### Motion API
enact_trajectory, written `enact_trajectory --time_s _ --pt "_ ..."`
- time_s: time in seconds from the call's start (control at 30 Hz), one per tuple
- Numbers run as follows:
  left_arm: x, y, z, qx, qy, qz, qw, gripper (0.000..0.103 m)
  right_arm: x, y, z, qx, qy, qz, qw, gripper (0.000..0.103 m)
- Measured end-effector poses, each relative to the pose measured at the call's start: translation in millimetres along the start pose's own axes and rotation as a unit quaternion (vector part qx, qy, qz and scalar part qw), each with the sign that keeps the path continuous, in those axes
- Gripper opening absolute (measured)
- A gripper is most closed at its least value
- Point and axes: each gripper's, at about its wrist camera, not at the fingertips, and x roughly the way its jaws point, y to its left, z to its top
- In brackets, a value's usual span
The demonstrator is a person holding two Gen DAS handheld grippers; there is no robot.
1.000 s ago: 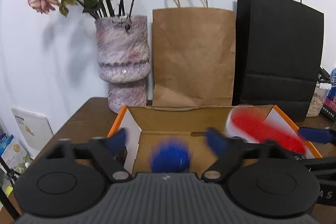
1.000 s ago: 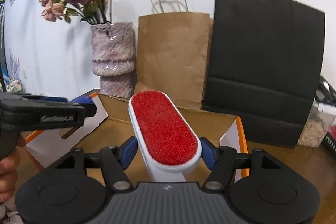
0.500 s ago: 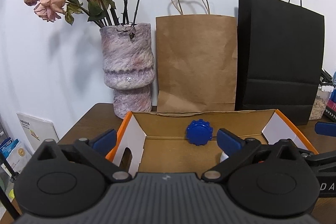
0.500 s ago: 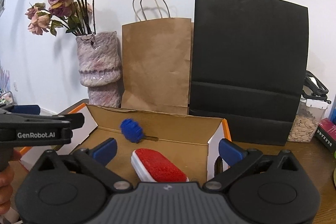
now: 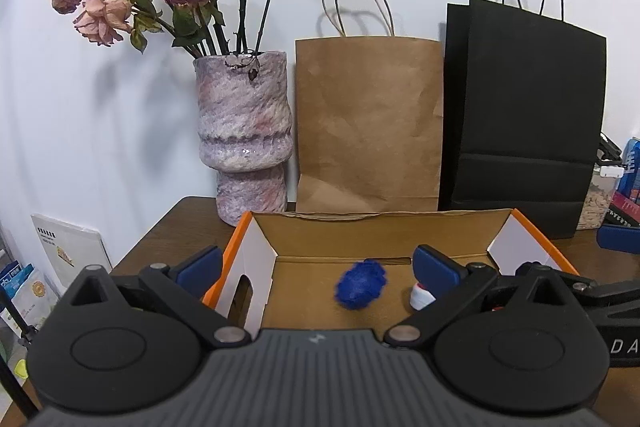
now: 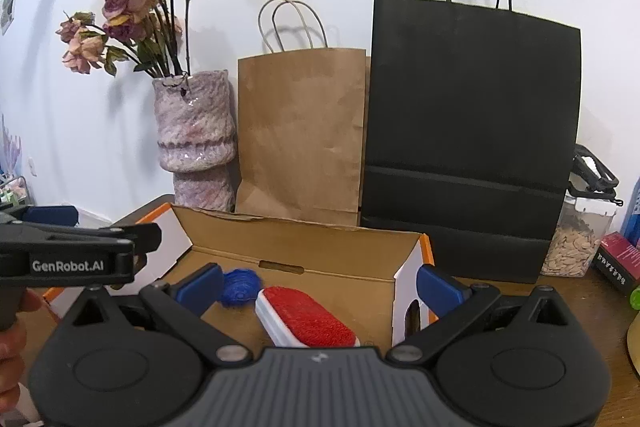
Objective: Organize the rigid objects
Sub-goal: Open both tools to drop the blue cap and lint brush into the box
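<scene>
Left gripper (image 5: 318, 269): fingers spread wide, nothing between the pads; it hovers at the near edge of the box, pointing into it.
Right gripper (image 6: 318, 283): fingers spread just as wide and gripping nothing; the brush lies below the gap, clear of both pads.
Box (image 6: 304, 247): open cardboard box with orange edges and white end flaps, standing on the brown surface (image 5: 176, 227).
Red brush (image 6: 306, 317): white body with a red pad, lying flat on the box floor, pad upward, towards the right end.
Blue piece (image 5: 360, 285): round, ridged and blurred, on the box floor near the back wall, just left of the brush and apart from it.
Behind the box: a mottled vase (image 5: 244, 135) with dried roses, a brown paper bag (image 5: 368, 123) and a black paper bag (image 5: 524, 123) against the wall.
Far right: a clear container of seeds (image 6: 576, 247).
Person: a hand (image 6: 12, 347) at the left edge of the right wrist view, holding the left gripper's handle.
</scene>
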Motion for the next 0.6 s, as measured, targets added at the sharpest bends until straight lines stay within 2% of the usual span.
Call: enact_trajectory --time_s 0.6 --pt "-51 10 -13 -0.006 -0.002 -0.006 1.0000 0.103 -56 8 -14 -0.004 -0.015 0.000 1.000 0.103"
